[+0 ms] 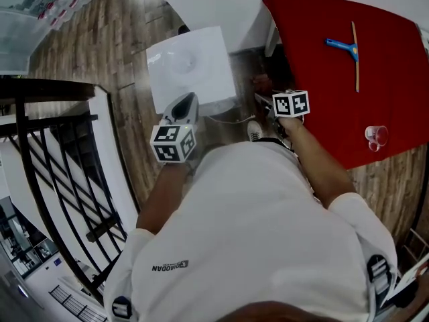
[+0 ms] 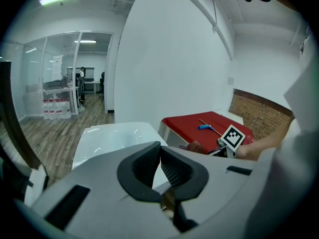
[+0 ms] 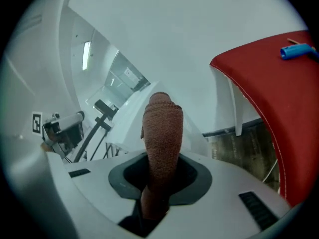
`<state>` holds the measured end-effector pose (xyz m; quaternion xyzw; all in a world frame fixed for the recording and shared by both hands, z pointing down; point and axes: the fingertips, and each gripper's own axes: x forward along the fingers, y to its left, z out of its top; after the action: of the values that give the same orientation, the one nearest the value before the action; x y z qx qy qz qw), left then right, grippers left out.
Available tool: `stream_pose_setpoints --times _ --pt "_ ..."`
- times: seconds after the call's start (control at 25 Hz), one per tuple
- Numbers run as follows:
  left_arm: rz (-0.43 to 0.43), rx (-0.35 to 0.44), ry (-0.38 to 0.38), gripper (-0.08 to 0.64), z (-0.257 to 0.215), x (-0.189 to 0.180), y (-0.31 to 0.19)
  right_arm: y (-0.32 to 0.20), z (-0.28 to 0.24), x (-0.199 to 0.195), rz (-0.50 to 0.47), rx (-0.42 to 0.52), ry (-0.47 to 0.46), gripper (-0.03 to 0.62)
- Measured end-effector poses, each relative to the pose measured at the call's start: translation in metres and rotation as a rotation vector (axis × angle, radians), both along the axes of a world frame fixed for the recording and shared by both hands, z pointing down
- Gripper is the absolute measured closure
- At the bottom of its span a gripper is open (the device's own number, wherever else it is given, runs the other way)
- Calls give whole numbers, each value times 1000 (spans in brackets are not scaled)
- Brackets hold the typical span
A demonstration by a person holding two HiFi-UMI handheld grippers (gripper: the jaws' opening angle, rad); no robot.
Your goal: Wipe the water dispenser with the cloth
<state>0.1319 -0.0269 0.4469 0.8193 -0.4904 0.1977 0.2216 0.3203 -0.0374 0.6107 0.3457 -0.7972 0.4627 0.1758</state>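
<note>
The white water dispenser (image 1: 191, 62) stands against the wall, and I look down on its flat top. My left gripper (image 1: 187, 101) hovers at its near edge, jaws shut with nothing between them; the left gripper view shows the dispenser top (image 2: 112, 136) just beyond the closed pads (image 2: 172, 166). My right gripper (image 1: 265, 100) is to the right of the dispenser, shut on a rust-brown cloth (image 3: 162, 131) that stands up in a roll from the jaws. In the right gripper view the dispenser (image 3: 130, 109) lies behind the cloth. The cloth (image 1: 261, 82) is apart from the dispenser.
A red table (image 1: 322, 79) stands right of the dispenser, with a blue-handled squeegee (image 1: 345, 47) and a clear plastic cup (image 1: 376, 136) on it. A black stair railing (image 1: 47, 159) runs at the left. The wall is just behind the dispenser. The floor is wood.
</note>
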Motion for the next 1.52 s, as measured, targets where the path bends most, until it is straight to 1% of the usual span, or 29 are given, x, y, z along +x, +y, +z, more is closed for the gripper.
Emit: stream_pose_setpoints --times 0.08,0.16,0.32,0.4,0.48,0.6,0.72,0.92,1.12,1.32,1.52 --pt "-8 -5 -16 560 0 7 -5 -8 -14 -9 -6 -20 -93 506" --pt "-8 -10 -37 560 1 17 -8 -14 -27 -19 -32 -29 -162 506" --pt "-19 -15 -57 560 -1 34 -11 -20 -55 -39 -105 -32 -257 508" --pt "-28 -18 -56 560 -4 38 -11 -23 -66 -49 -125 -37 -301 508" --pt "-27 -23 -56 560 -6 40 -11 -26 -69 -55 -134 -40 -322 506" --pt "-28 -27 -58 560 -5 40 -15 -32 -66 -62 -142 -44 -331 508" --pt "-25 -36 -58 560 0 40 -20 -36 -56 -65 -129 -60 -333 508" --pt "5 -69 -59 560 6 43 -23 -34 -29 -65 -105 -97 -317 508" --pt "20 -65 -61 560 10 44 -35 -41 17 -70 -160 -92 -275 508" --pt "22 -76 -74 561 14 40 -39 -43 67 -73 -153 -162 -257 508" --pt "10 -89 -73 560 15 37 -46 -53 113 -74 -141 -201 -214 508"
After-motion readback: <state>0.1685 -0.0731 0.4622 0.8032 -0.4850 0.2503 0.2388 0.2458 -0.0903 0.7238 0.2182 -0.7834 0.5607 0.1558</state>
